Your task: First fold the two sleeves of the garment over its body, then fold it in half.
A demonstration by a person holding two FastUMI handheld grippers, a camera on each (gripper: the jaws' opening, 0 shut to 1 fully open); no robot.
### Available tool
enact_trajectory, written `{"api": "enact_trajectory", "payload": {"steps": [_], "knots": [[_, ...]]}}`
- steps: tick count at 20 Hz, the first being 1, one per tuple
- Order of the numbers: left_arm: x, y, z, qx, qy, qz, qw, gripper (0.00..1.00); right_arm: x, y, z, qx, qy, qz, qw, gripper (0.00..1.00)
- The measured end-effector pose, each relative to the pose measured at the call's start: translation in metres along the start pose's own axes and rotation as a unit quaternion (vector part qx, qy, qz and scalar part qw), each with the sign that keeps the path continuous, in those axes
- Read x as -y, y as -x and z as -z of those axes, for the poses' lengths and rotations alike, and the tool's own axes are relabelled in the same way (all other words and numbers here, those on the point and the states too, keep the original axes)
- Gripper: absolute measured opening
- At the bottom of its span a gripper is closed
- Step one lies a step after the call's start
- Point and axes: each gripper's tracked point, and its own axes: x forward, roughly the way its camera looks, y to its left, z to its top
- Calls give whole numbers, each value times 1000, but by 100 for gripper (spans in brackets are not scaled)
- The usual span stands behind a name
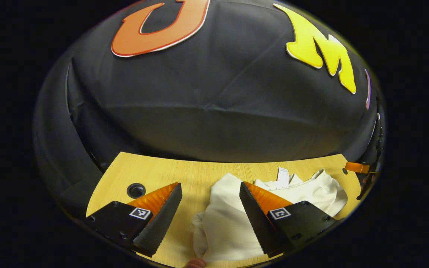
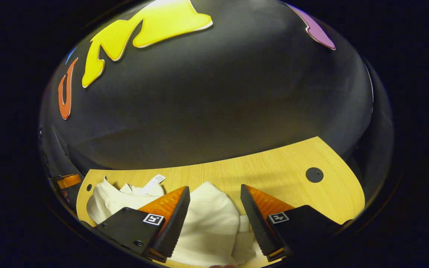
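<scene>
A white garment [image 1: 225, 219] lies crumpled on the wooden table [image 1: 199, 175], with a small white tag [image 1: 282, 177] sticking up near its collar. In the left gripper view my left gripper [image 1: 210, 186] is open above the table, and one sleeve of the garment bulges between its fingers without being pinched. In the right gripper view the same garment [image 2: 210, 219] spreads under my right gripper [image 2: 214, 188], which is also open over another rounded fold. The tag [image 2: 155, 180] shows at the far left of the cloth.
The table has a round cable hole [image 1: 136, 190] near its left corner and a dark round cap [image 2: 314, 174] near its right corner. An orange-and-black object [image 1: 361, 169] sits at the table's right edge. The booth's black cloth wall rises behind.
</scene>
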Motion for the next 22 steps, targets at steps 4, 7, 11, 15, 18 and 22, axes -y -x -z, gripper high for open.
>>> {"api": "enact_trajectory", "payload": {"steps": [4, 7, 11, 15, 18, 22], "knots": [[-8, 58, -21, 32, 15, -6, 999, 99, -2, 54, -22, 35, 25, 1, 999, 89], [12, 119, -45, 76, 5, -15, 997, 99, -16, 116, -45, 79, 42, -5, 996, 92], [38, 210, -88, 153, -18, -23, 988, 98, -36, 209, -75, 138, 61, -7, 988, 92], [70, 286, -113, 217, -41, -23, 975, 98, -51, 289, -97, 205, 88, -10, 975, 93], [93, 335, -110, 249, -38, -12, 968, 98, -55, 342, -99, 249, 99, -2, 963, 91], [118, 368, -83, 276, -54, -29, 959, 98, -58, 389, -69, 279, 95, 19, 955, 94]]}}
